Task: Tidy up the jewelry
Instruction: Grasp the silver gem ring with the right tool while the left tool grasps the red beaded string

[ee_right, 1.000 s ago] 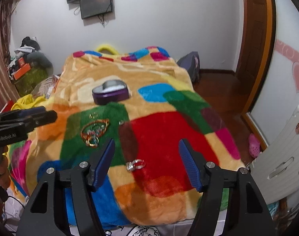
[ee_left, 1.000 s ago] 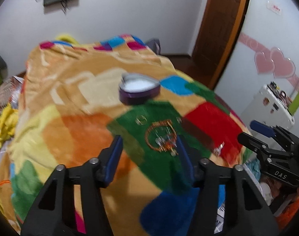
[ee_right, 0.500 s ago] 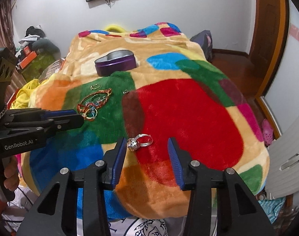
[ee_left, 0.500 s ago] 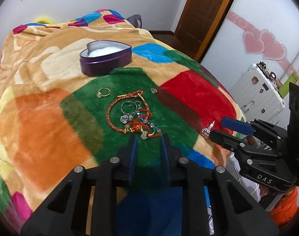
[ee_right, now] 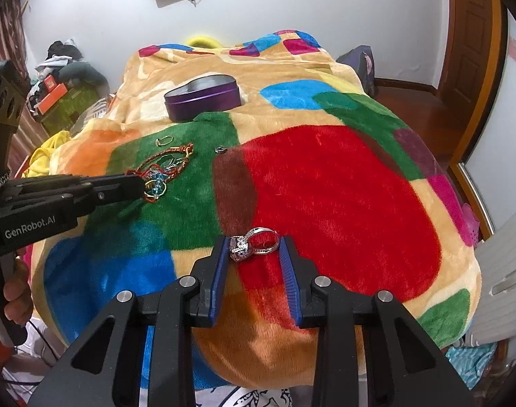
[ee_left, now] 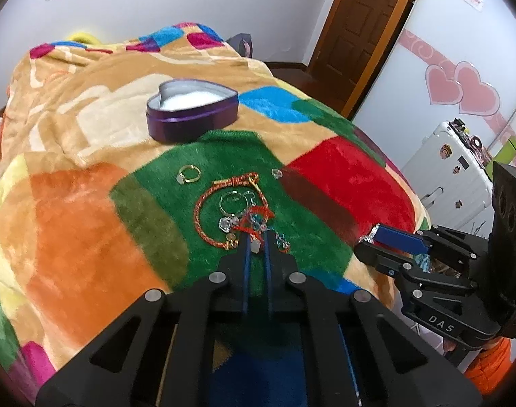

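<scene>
A purple heart-shaped tin (ee_left: 193, 113), lid off, sits on the blanket; it also shows in the right wrist view (ee_right: 203, 96). A tangle of red cord bracelets with charms (ee_left: 237, 215) lies on the green patch. My left gripper (ee_left: 256, 242) is shut on the near edge of this tangle, also visible in the right wrist view (ee_right: 152, 186). A silver jewelled ring (ee_right: 254, 242) lies on the red patch between the fingers of my right gripper (ee_right: 254, 247), which is closed around it. A gold ring (ee_left: 189, 173) and a small silver piece (ee_left: 276, 173) lie loose.
The colourful patchwork blanket (ee_right: 343, 183) covers a bed that drops off at the near and right edges. A white suitcase (ee_left: 451, 169) stands right of the bed. A brown door (ee_left: 360, 27) is behind. Clutter (ee_right: 64, 78) is piled at the left.
Both grippers moved down and forward to the blanket and closed: the left onto the bracelet tangle, the right around the silver ring.
</scene>
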Available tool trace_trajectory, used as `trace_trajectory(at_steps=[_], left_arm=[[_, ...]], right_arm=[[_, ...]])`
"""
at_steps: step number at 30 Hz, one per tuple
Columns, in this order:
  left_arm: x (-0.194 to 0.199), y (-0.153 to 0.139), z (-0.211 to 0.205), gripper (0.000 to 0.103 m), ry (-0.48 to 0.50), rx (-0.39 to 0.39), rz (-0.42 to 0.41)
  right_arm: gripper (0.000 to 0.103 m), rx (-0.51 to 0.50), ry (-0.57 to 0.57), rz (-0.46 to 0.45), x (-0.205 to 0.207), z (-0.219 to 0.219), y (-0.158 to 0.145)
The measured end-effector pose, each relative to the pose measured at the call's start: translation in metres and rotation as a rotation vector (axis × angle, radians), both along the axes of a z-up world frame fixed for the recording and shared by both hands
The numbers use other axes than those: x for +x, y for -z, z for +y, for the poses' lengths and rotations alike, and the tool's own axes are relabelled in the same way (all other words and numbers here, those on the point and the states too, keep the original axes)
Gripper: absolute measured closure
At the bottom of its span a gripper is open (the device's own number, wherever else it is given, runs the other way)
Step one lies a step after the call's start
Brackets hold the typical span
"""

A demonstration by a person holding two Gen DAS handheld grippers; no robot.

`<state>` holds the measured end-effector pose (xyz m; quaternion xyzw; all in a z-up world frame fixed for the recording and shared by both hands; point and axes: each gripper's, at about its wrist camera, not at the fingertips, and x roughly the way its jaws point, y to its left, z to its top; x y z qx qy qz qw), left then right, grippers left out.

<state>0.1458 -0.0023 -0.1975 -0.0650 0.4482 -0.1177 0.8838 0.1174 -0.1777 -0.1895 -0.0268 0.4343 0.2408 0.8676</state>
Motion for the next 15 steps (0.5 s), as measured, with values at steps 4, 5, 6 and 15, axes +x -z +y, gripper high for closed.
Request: trace_trajectory(at_steps=[4, 5, 6, 15], left_arm=[[-0.003, -0.011, 0.002, 0.103, -0.004, 0.0, -0.034], [-0.004, -0.016, 0.003, 0.103, -0.007, 0.002, -0.049], [-0.004, -0.019, 0.003, 0.103, -0.009, 0.005, -0.059], [-0.006, -0.05, 0.016, 0.103, -0.033, 0.012, -0.143]], right_arm=[[0.075, -0.001, 0.001, -0.013, 0.0, 0.0, -0.004], [0.075, 0.001, 0.002, -0.016, 0.0, -0.001, -0.006], [0.075, 0.003, 0.003, -0.023, -0.001, -0.001, -0.009], [0.075, 0.009, 0.009, -0.105, 0.0, 0.002, -0.037]])
